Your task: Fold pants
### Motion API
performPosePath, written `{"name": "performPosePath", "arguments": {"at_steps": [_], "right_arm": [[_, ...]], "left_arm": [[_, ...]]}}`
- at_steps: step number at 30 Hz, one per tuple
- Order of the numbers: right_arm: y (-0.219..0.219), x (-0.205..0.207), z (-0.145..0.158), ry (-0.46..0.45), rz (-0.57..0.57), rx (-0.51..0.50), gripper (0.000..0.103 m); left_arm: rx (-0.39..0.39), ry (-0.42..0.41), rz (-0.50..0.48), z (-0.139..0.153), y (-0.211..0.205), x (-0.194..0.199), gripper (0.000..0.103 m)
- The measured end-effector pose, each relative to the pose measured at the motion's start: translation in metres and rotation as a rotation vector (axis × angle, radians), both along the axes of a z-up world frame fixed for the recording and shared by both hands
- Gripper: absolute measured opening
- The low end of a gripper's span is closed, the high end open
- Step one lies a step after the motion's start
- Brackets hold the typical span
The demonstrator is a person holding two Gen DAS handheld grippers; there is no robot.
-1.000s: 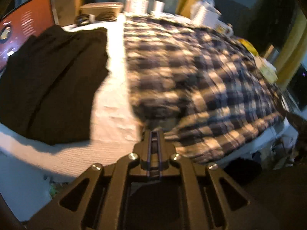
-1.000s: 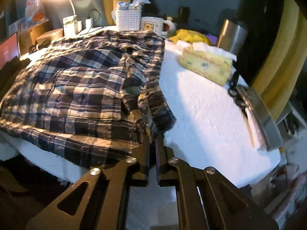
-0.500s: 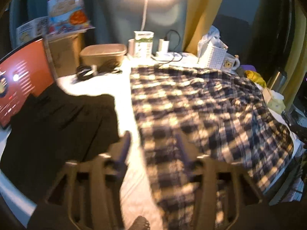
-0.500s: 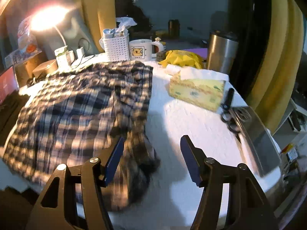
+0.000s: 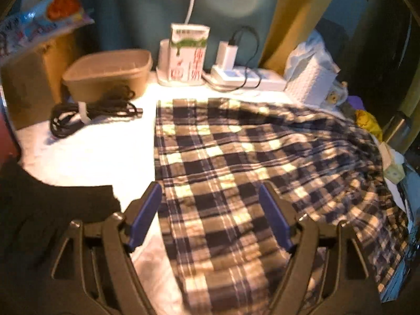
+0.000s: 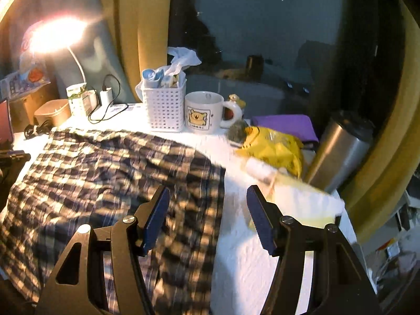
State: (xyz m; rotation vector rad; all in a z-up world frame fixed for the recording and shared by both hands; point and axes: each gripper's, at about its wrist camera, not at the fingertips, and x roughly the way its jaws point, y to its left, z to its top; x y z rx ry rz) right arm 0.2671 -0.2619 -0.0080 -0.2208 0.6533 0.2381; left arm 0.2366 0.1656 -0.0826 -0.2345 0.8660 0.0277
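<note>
The left tool hangs over the near part of the plaid pants; its jaws are opening, wide apart with nothing pinched, the cloth lying flat below them. Just left of that tool lies a black garment, apart from the pants across a strip of white surface. Beyond it a coiled black cable sits in front of a tan tub, and farther off stand a carton and a charger. The right tool is spread wide too, gripping nothing, above the right edge of the pants; its left finger is over plaid, its right over bare surface. Just right of it is a blurred pale-yellow box. Farther on come a yellow bag and a steel tumbler; past the pants stand a white basket and a bear mug, and a lit lamp at the far left.
</note>
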Motion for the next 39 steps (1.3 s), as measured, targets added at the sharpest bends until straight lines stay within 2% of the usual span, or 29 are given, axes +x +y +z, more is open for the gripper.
{"name": "performPosePath", "arguments": {"at_steps": [5,7,9,13,15,17,18,23,28,33,36,39], "right_arm": [[0.005,0.015,-0.009,0.018,0.003,0.003,0.065],[0.007,0.02,-0.014,0.031,0.003,0.005,0.065],[0.008,0.023,-0.018,0.042,0.004,0.004,0.065],[0.009,0.024,-0.022,0.047,0.004,0.001,0.065],[0.008,0.026,-0.024,0.051,0.002,0.005,0.065],[0.007,0.026,-0.025,0.055,-0.001,0.009,0.065],[0.006,0.026,-0.026,0.058,-0.001,0.009,0.065],[0.007,0.029,-0.03,0.066,0.002,0.003,0.065],[0.007,0.029,-0.027,0.057,0.008,0.013,0.065],[0.01,0.033,-0.03,0.064,0.02,0.011,0.065],[0.01,0.039,-0.033,0.069,0.027,0.009,0.065],[0.009,0.047,-0.035,0.076,0.03,0.005,0.065]], "left_arm": [[-0.004,0.033,0.02,-0.017,0.003,0.012,0.076],[-0.021,0.044,0.02,-0.023,0.006,0.015,0.07],[-0.028,0.06,0.021,-0.03,0.007,0.017,0.054],[-0.003,0.057,0.038,-0.03,0.009,0.017,0.04],[0.007,0.058,0.053,-0.03,0.012,0.015,0.021],[0.003,0.056,0.047,-0.03,0.016,0.014,0.008],[0.007,0.05,0.044,-0.029,0.016,0.012,0.006],[0.04,0.031,0.042,-0.025,0.015,0.006,0.002],[0.072,0.012,0.088,-0.019,0.019,-0.005,0.002],[0.119,0.047,0.13,-0.022,0.03,-0.002,0.003],[0.109,0.068,0.173,-0.017,0.043,0.003,0.004],[0.084,0.035,0.199,-0.005,0.057,0.007,0.007]]}}
